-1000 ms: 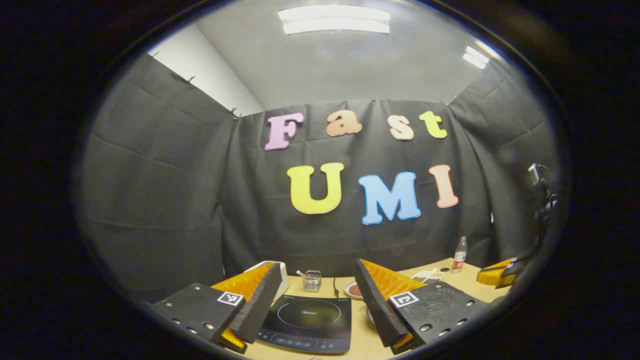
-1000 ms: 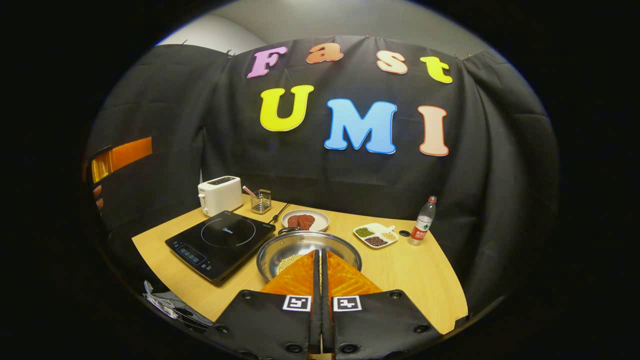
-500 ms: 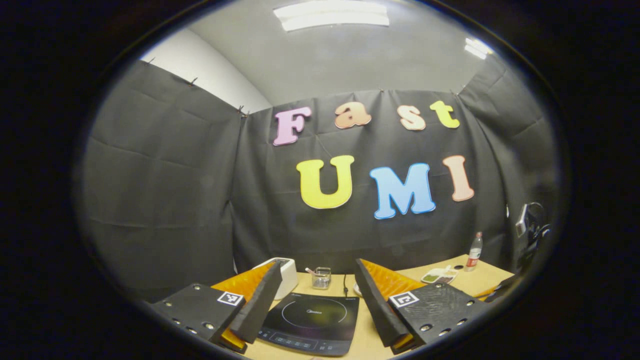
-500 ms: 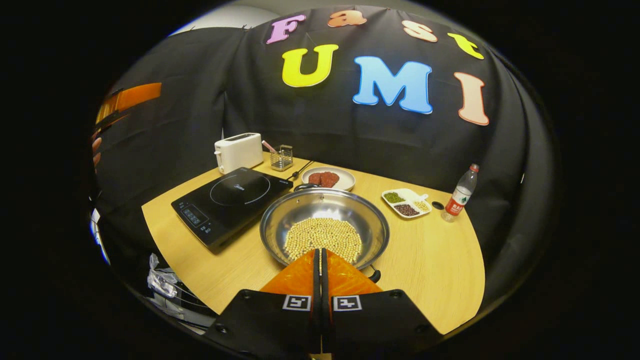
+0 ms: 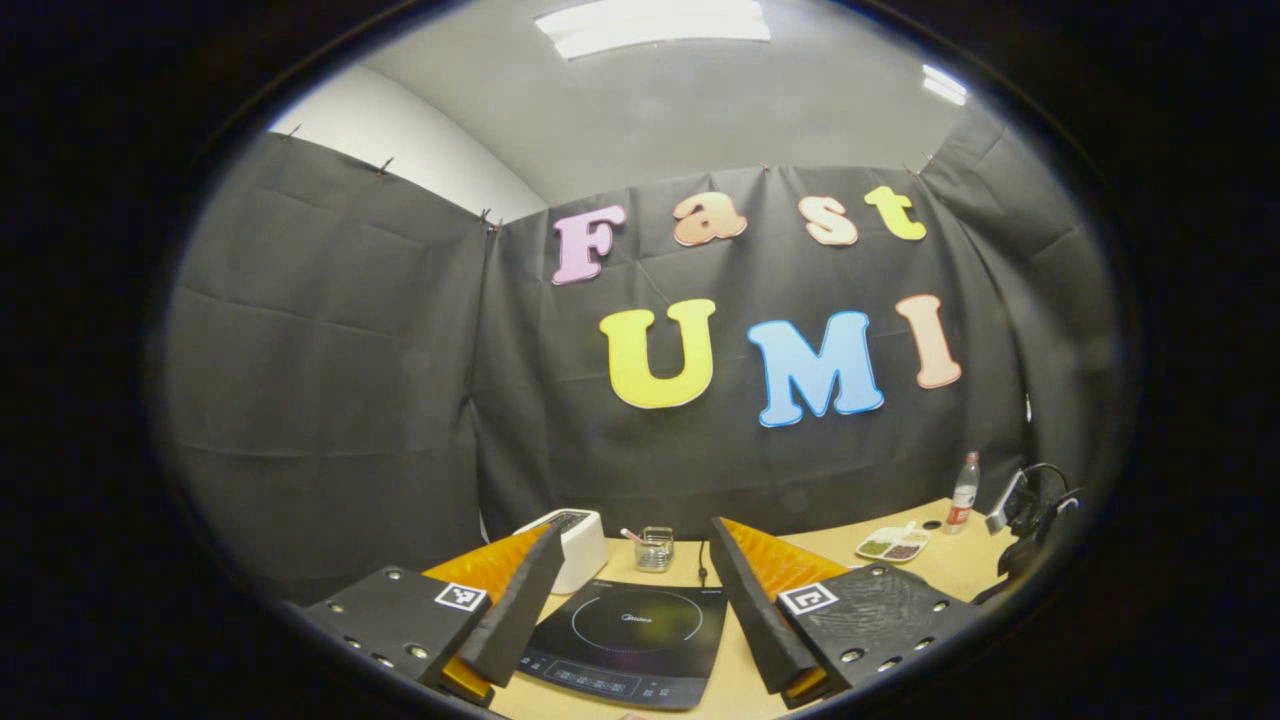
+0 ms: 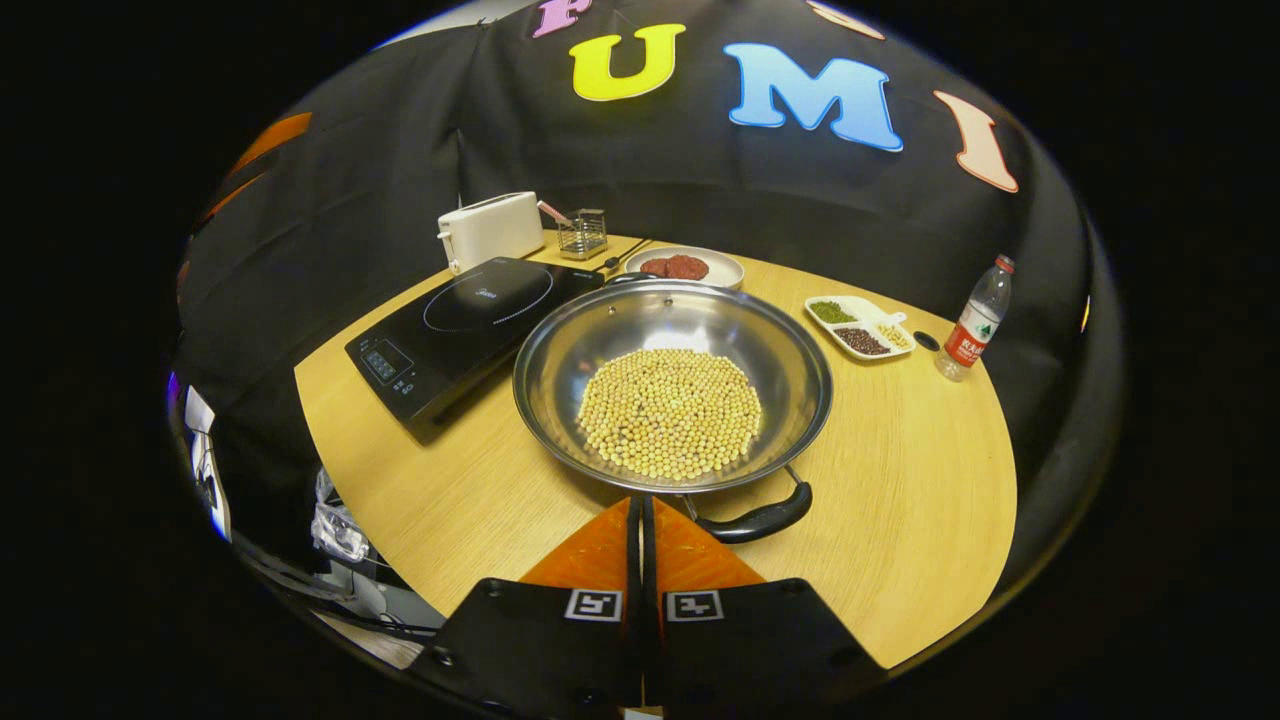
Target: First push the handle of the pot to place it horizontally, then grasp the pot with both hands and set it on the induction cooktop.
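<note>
Just beyond the closed right tool (image 6: 640,505) sits the pot (image 6: 672,385).

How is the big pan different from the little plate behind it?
The pan is shiny metal, while the plate is pale. The pan is deep and holds a heap of yellow beans; the plate is shallow and holds something reddish. The pan has a dark handle on its near side; the plate has none. Both are round and sit on the wooden table.
</note>
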Motion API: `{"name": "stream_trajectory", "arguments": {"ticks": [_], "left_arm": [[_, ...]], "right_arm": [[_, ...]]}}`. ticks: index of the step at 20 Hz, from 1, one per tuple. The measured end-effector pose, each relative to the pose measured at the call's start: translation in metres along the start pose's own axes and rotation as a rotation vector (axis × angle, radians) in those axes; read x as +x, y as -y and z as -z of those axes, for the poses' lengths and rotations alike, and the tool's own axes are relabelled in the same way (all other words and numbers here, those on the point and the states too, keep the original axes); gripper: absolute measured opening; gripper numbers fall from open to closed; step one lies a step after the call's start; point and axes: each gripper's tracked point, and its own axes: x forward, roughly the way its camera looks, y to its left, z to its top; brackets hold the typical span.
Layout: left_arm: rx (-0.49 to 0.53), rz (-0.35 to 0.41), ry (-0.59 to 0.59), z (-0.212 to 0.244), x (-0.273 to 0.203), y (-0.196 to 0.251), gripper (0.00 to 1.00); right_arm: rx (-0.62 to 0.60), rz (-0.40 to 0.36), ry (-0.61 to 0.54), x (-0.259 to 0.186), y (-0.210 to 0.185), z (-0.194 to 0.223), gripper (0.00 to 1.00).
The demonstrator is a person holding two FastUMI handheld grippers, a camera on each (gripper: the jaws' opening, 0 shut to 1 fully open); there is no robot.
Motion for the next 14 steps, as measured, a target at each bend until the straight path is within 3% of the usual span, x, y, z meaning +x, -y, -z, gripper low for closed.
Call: {"name": "stream_trajectory", "arguments": {"ticks": [4, 5, 10, 11, 12, 13, 14], "left_arm": [[0.007, -0.017, -0.006, 0.002, 0.002, -0.001, 0.90], [0.008, -0.019, -0.008, 0.002, 0.002, -0.002, 0.86], [0.019, -0.033, -0.007, 0.002, 0.003, 0.001, 0.90], [0.020, -0.035, -0.008, 0.003, 0.003, 0.001, 0.85], [0.019, -0.036, -0.011, 0.004, 0.004, 0.001, 0.90], [0.018, -0.038, -0.015, 0.005, 0.005, 0.001, 0.90], [0.016, -0.038, -0.017, 0.006, 0.006, 0.003, 0.90]], "right_arm": [[-0.004, -0.009, -0.085, 0.017, 0.002, 0.016, 0.02], [0.000, -0.013, -0.098, 0.022, 0.001, 0.017, 0.02], [0.046, -0.008, -0.140, 0.034, 0.006, 0.019, 0.02], [0.051, -0.001, -0.140, 0.034, 0.009, 0.019, 0.02], [0.062, -0.007, -0.141, 0.034, 0.009, 0.018, 0.06], [0.070, -0.005, -0.140, 0.035, 0.011, 0.018, 0.00], [0.073, 0.005, -0.141, 0.034, 0.014, 0.018, 0.00]]}}
